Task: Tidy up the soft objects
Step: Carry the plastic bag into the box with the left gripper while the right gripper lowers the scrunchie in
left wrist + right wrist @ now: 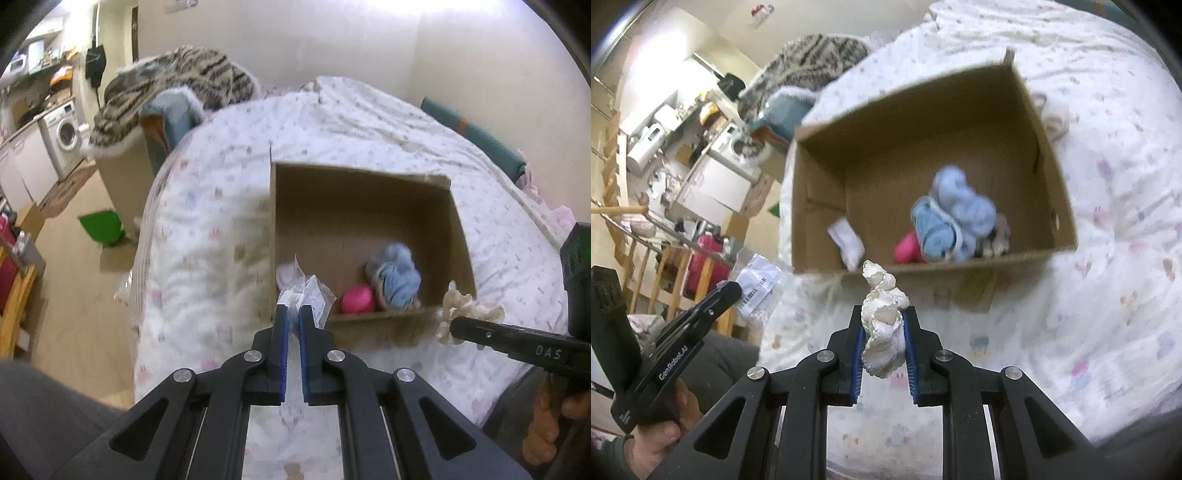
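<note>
An open cardboard box stands on the bed. It holds a pink ball, a fluffy blue bundle and a small white piece. My left gripper is shut on a clear plastic packet, held just in front of the box's near left corner. My right gripper is shut on a cream frilly scrunchie, in front of the box's near wall. The right wrist view shows the blue bundle, pink ball, white piece, and my left gripper with the packet.
The bed's white patterned quilt spreads around the box. A striped fur blanket lies over a bin beyond the bed's left edge. A green tub, a washing machine and a wooden rack stand to the left.
</note>
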`<action>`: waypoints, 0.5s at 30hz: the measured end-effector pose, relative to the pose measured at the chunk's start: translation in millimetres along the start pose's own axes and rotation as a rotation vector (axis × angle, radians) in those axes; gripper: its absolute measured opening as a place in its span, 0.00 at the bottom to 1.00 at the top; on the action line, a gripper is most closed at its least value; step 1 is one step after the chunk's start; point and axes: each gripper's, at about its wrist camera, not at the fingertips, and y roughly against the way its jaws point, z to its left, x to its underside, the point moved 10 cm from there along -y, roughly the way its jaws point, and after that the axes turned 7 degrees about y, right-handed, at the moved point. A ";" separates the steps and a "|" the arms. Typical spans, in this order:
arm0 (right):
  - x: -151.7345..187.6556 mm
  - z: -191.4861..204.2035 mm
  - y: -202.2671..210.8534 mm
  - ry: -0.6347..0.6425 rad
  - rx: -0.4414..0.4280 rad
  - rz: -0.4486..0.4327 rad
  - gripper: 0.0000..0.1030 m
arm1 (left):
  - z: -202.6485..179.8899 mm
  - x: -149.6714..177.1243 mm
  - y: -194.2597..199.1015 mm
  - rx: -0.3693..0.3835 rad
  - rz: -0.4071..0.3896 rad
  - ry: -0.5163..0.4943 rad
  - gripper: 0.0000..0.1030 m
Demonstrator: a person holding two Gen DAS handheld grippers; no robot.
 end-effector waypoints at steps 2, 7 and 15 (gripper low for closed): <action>-11.2 -4.0 8.3 0.007 0.016 -0.028 0.20 | -2.4 -13.8 0.2 0.007 -0.016 -0.001 0.05; -36.5 -20.4 21.8 0.011 0.056 -0.076 0.20 | -10.6 -43.1 -4.4 0.014 -0.045 -0.019 0.05; -61.9 -50.7 20.9 -0.005 0.121 -0.102 0.20 | -25.1 -67.7 -29.9 0.011 -0.050 -0.064 0.05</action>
